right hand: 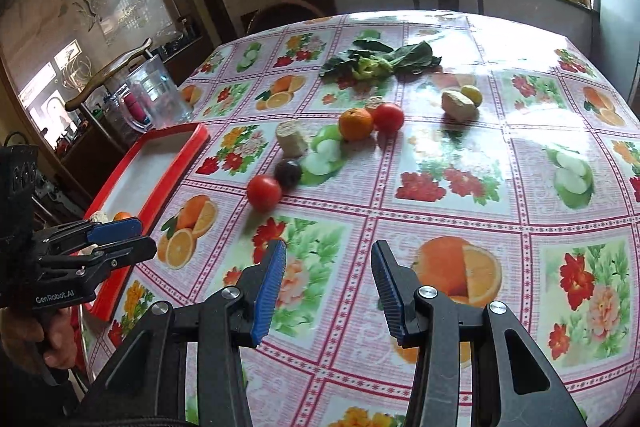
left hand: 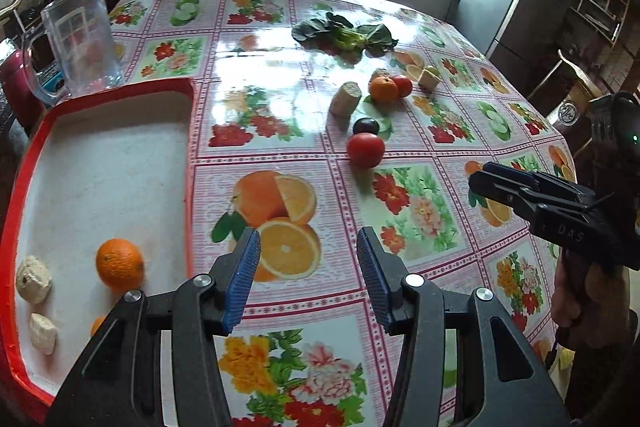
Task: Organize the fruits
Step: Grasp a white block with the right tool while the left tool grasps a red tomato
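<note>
A red-rimmed white tray [left hand: 116,147] lies at the table's left and holds an orange [left hand: 119,264] and two beige lumps [left hand: 33,279]. On the table lie a near tomato [left hand: 365,150] [right hand: 263,192], a dark plum [left hand: 366,126] [right hand: 288,173], an orange [left hand: 383,89] [right hand: 355,123], a second tomato [left hand: 402,85] [right hand: 389,117], a beige cylinder [left hand: 345,99] [right hand: 292,138], a lemon [right hand: 472,94] and a beige wedge [right hand: 458,105]. My left gripper [left hand: 308,277] is open and empty beside the tray. My right gripper [right hand: 329,293] is open and empty, short of the near tomato.
Leafy greens [left hand: 346,34] [right hand: 380,61] lie at the far middle of the table. A clear plastic pitcher [left hand: 78,39] [right hand: 154,93] stands behind the tray. Chairs stand around the flowered tablecloth [right hand: 460,211]. The table edge drops off at the right.
</note>
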The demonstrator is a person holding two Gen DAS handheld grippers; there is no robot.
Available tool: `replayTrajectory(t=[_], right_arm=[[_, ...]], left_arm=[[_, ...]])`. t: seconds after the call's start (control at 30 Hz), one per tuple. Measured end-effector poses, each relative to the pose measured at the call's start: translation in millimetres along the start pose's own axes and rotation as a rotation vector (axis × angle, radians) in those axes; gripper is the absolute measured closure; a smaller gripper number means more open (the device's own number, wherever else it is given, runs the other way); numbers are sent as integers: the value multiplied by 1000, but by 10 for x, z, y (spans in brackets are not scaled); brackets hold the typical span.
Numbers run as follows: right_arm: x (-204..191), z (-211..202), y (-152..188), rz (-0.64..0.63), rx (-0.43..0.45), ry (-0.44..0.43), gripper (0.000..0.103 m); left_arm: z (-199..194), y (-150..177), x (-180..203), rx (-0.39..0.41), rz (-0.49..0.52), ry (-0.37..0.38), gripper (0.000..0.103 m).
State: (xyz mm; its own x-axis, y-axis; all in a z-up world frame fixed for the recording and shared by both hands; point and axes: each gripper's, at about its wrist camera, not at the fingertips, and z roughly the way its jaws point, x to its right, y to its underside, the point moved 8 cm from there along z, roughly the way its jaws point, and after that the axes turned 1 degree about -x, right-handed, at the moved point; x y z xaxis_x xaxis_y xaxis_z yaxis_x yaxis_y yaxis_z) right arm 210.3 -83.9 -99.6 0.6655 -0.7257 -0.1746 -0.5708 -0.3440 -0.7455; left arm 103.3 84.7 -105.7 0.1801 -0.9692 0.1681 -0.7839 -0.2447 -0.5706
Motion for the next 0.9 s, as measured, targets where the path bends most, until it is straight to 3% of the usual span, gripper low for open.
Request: replayTrajectory(t=[0.4, 0.8, 0.83, 0.9], right_arm=[[862, 358, -514, 79, 30, 101, 58], [1178, 991, -1060, 92, 26, 173, 58], [1180, 1010, -1088, 96, 27, 172, 67], [1174, 1016, -1114, 97, 32, 170, 70]], left_arm=[[575, -279, 384, -42, 27, 31, 54], [889, -435, 477, -42, 65, 6, 55], [895, -438, 481, -38, 70, 5, 55], [897, -443, 482, -32, 79, 1, 57]])
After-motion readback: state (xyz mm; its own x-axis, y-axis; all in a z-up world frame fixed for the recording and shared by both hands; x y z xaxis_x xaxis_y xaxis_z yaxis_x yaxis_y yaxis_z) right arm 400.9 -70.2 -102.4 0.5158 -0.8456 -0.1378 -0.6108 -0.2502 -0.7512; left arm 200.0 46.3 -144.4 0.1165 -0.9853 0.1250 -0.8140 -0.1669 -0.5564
